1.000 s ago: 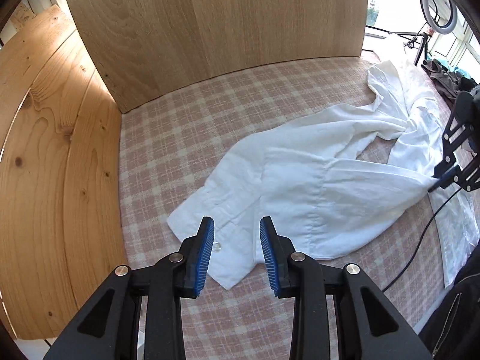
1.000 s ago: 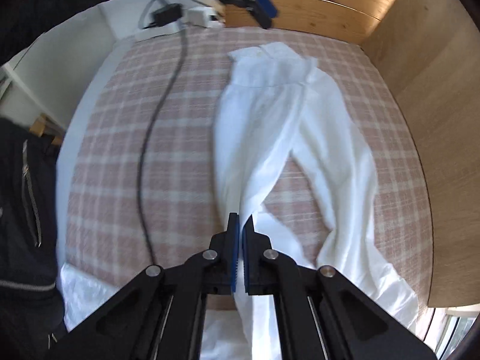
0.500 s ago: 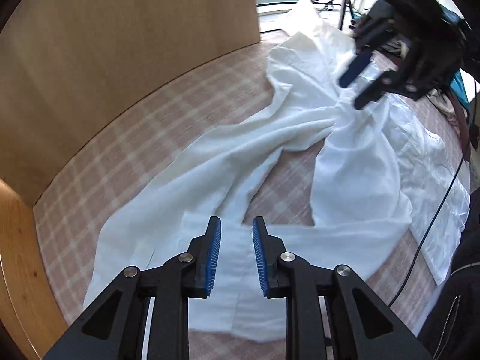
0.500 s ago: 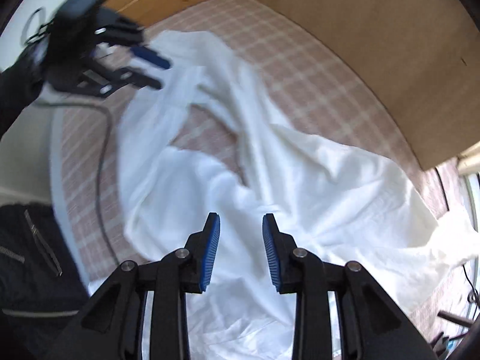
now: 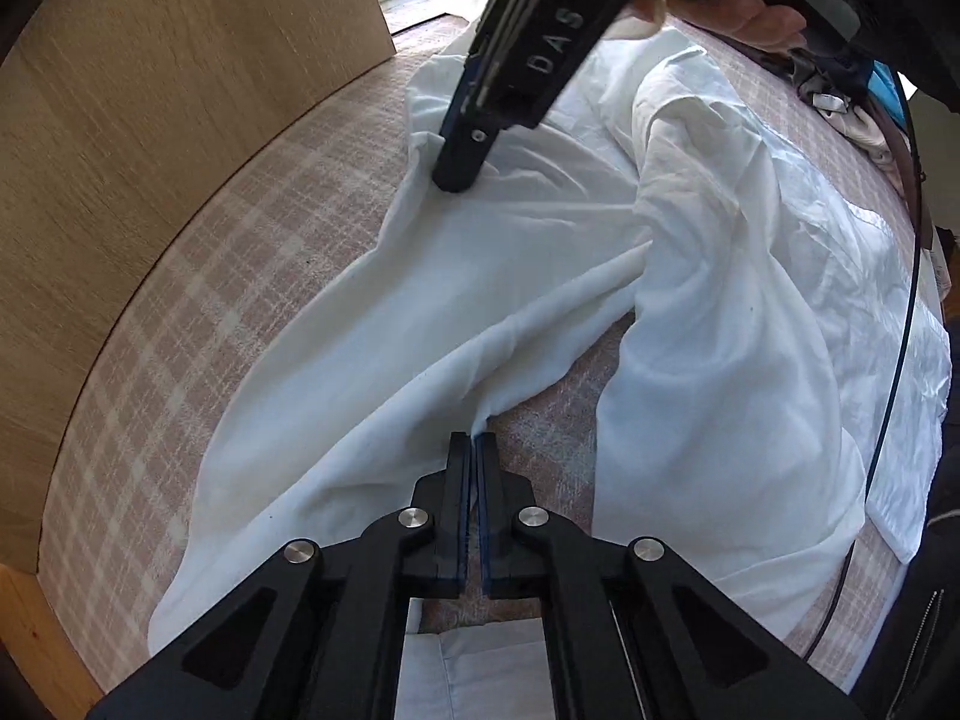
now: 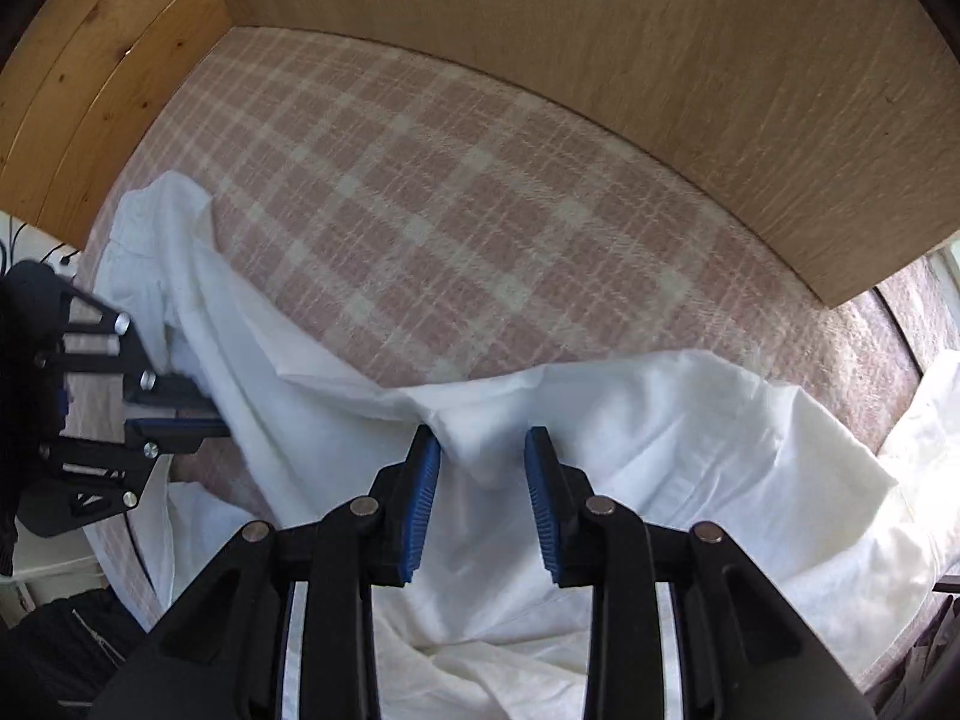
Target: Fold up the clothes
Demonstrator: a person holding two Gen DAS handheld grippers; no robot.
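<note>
A white garment (image 5: 540, 276) lies crumpled across a pink checked cloth (image 5: 240, 252). My left gripper (image 5: 474, 438) points steeply down and is shut on a fold at the garment's near edge, with white fabric showing between its pads. In the right wrist view the left gripper (image 6: 210, 414) grips the garment's (image 6: 660, 420) left part. My right gripper (image 6: 483, 447) is open, its blue pads (image 6: 423, 480) on either side of a raised ridge of white fabric. In the left wrist view the right gripper (image 5: 456, 174) rests tip-down on the garment's far part, held by a hand (image 5: 738, 6).
Pale wooden panels (image 6: 660, 60) wall the bed's far side, with a pine board (image 6: 90, 90) at the left. A black cable (image 5: 906, 300) runs along the near right edge over a clear plastic sheet (image 5: 906, 510). A dark jacket (image 5: 918, 630) shows at the bottom right.
The left gripper swept across the garment and shut on a fold of it. The right gripper let go, opened and moved to the garment's edge near the wooden panel.
</note>
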